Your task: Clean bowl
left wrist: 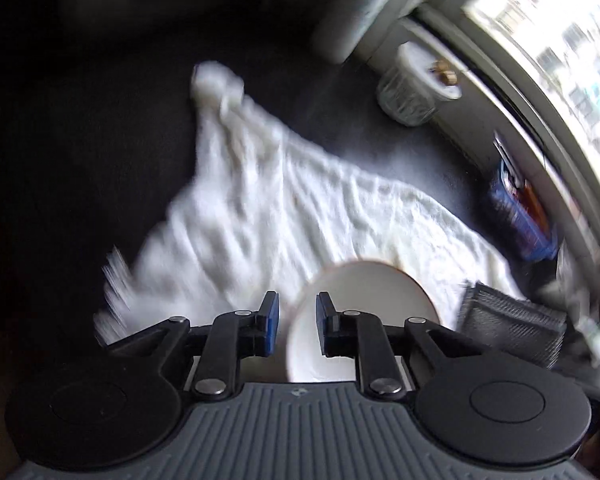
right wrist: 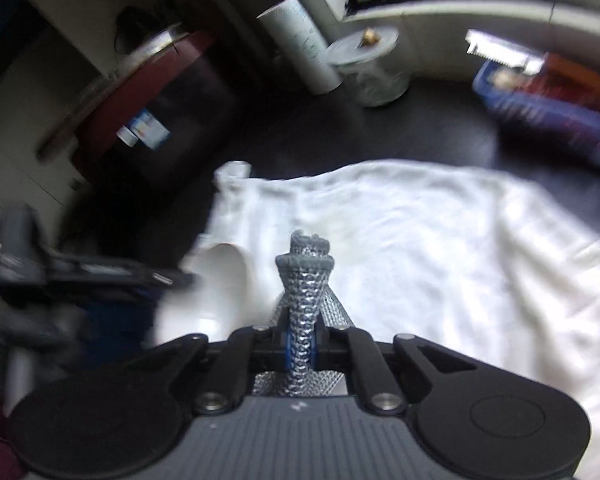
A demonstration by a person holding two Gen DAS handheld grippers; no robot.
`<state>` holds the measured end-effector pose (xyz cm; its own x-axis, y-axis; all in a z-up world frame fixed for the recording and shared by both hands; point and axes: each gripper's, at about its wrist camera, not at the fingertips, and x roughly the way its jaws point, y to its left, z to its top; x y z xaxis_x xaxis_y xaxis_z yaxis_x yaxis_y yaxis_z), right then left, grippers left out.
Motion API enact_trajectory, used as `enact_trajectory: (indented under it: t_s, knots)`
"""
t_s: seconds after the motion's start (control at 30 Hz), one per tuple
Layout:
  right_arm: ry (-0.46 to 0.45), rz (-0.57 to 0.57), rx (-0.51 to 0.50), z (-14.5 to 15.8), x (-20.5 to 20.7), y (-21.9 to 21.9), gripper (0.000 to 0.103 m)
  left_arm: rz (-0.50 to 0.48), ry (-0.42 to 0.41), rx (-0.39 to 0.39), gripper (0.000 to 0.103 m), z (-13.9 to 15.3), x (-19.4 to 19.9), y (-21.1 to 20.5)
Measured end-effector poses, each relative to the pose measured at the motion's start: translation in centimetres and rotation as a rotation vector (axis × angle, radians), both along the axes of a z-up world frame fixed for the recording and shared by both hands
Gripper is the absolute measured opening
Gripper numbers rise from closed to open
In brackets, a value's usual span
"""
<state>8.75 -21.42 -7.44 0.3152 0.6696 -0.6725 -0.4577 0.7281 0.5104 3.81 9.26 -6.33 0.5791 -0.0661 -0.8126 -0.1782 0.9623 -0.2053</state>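
Evidently the wiping has hardly begun or is only about to: the round white ceramic bowl with a thin brown rim (left wrist: 360, 312) sits low and centre in the left wrist view, its edge between the blue-padded fingers of the left gripper (left wrist: 296, 320), which look closed onto the rim, though blur makes firm contact hard to confirm. In the right wrist view the same bowl appears as a pale shape at lower left, and whether its inside is dirty or already clean cannot be told. Just beside it, at the lower centre of that view, the right gripper (right wrist: 302, 344) is clamped tight on a folded grey waffle-weave cleaning cloth (right wrist: 306, 280), which stands up between the pads; the cloth looks near the bowl but not touching it. Under both lies a crumpled white towel (left wrist: 268, 208) spread over the dark countertop (left wrist: 80, 140). Toward the upper right of the left wrist view stand a clear ribbed glass jar with a white knobbed lid (left wrist: 414, 84) and a blue plastic basket (left wrist: 520, 216). What remains, by my reading, is bringing cloth to bowl and rubbing it through
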Motion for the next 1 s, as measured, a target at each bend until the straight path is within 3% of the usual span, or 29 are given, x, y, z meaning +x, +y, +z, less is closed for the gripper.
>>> enact_trajectory:
  t_s: [0.03,0.07,0.17,0.27,0.43,0.63,0.7,0.77,0.8,0.9,1.0]
  knots:
    - [-0.006,-0.008,-0.004,0.0,-0.1,-0.4,0.008,-0.043,-0.019,0.036,0.02,0.6,-0.3,-0.5]
    - [0.0,-0.013,-0.004,-0.5,-0.1,-0.4,0.008,-0.146,-0.045,0.068,0.023,1.7,-0.9,-1.4]
    - [0.001,-0.022,-0.012,-1.7,-0.4,-0.2,0.008,-0.356,-0.049,0.051,0.036,2.7,-1.9,-3.6]
    - [-0.034,0.005,-0.042,-2.1,-1.5,0.7,0.008,-0.527,-0.034,0.062,0.039,2.7,-2.6,-6.1]
    - [-0.026,0.01,-0.031,-2.5,-2.1,1.7,0.008,-0.659,0.017,0.172,0.039,0.5,-2.7,-10.0]
    - [-0.016,0.001,-0.023,-2.7,-2.5,1.4,0.009,-0.676,0.057,0.255,0.039,-2.4,-1.7,-11.9]
    - [-0.016,-0.001,-0.022,-2.6,-2.5,1.5,0.009,-0.687,0.061,0.261,0.03,-2.7,-1.5,-11.8]
    - [-0.016,-0.003,-0.022,-2.6,-2.4,1.5,0.009,-0.716,0.057,0.279,0.014,-2.9,-1.3,-11.7]
    - [-0.017,-0.002,-0.023,-2.6,-2.3,1.6,0.009,-0.71,0.052,0.24,0.012,-2.7,-1.1,-11.3]
    - [-0.027,0.008,-0.019,-2.6,-2.0,1.8,0.009,-0.555,0.041,-0.036,0.012,-1.4,1.3,-7.5]
    - [-0.053,0.021,-0.014,-2.3,-1.3,2.0,0.009,-0.36,0.034,-0.414,0.006,-1.4,3.2,-2.0]
